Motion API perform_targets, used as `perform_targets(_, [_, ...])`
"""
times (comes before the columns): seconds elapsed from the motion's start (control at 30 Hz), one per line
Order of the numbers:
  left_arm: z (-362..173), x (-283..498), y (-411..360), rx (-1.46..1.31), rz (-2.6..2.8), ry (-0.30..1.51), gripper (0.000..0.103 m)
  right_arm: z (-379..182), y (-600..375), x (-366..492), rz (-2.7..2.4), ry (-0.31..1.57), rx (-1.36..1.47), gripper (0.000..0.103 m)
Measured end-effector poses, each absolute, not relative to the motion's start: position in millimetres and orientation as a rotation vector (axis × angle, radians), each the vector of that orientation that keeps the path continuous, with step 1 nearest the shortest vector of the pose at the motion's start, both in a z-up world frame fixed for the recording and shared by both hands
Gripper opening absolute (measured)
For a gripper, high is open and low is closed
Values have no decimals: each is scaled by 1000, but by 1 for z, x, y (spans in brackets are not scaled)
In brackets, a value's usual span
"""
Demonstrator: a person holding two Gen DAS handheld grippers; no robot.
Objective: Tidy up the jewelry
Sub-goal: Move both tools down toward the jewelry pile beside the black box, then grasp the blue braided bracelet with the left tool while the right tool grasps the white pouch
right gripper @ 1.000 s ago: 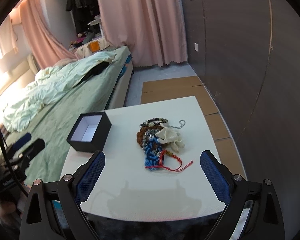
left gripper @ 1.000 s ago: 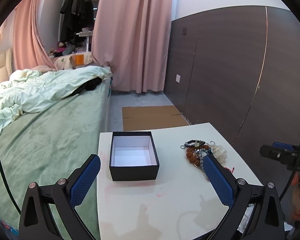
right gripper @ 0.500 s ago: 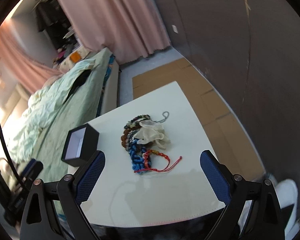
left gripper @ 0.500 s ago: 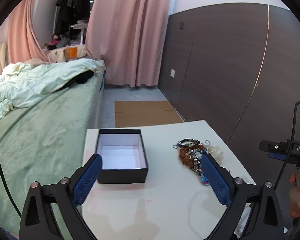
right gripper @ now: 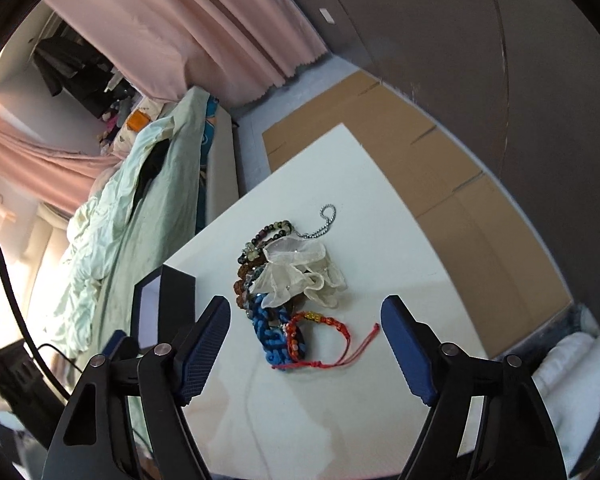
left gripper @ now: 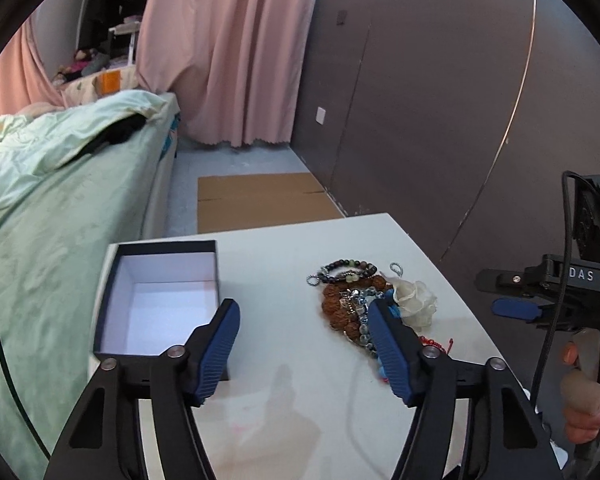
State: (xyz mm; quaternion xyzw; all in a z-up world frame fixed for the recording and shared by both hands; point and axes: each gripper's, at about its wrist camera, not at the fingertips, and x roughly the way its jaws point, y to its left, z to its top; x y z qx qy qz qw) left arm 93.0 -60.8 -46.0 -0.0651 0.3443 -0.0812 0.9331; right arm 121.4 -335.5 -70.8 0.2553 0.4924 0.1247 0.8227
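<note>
Heaped on a white bench [left gripper: 300,248]: a tangle of jewelry [right gripper: 284,284], with beaded bracelets, a blue braid, a red cord bracelet [right gripper: 320,340] and a cream fabric flower [right gripper: 300,276]. To the left of the heap, apart from it, an open black box [left gripper: 156,300] with a white, empty interior. Above the bench, left gripper [left gripper: 304,344] spread apart, holding nothing. Right gripper [right gripper: 306,350] likewise spread wide, hovering near the red cord, gripping nothing.
</note>
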Motion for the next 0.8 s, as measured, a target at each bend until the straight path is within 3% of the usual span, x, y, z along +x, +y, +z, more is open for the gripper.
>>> perform_targets(0.43, [-73,137,-83,-144,-261,783,47,-114,-317,171,281,1189,620,76])
perform_targets(0.5, [-77,140,-84,-151,-271,794,47,-120,-317,174,295,1209,648,61])
perform_targets(0.53, [-79,141,-86,-146,-272,796,47,-123,-317,176,298,1219,655,46])
perform_targets(0.57, [-80,142,-87,-142,-274,797,47,-127,-317,176,300,1230,664,23])
perform_targets(0.6, [-81,142,-88,-139,-276,800,47,-129,-318,176,302,1235,672,10])
perform_targets(0.63, [-83,143,-89,-140,-282,803,47,-129,-320,176,298,1230,679,5])
perform_targets(0.8, [-87,143,-97,-154,-317,832,47,-104,-332,164,292,1102,676,4])
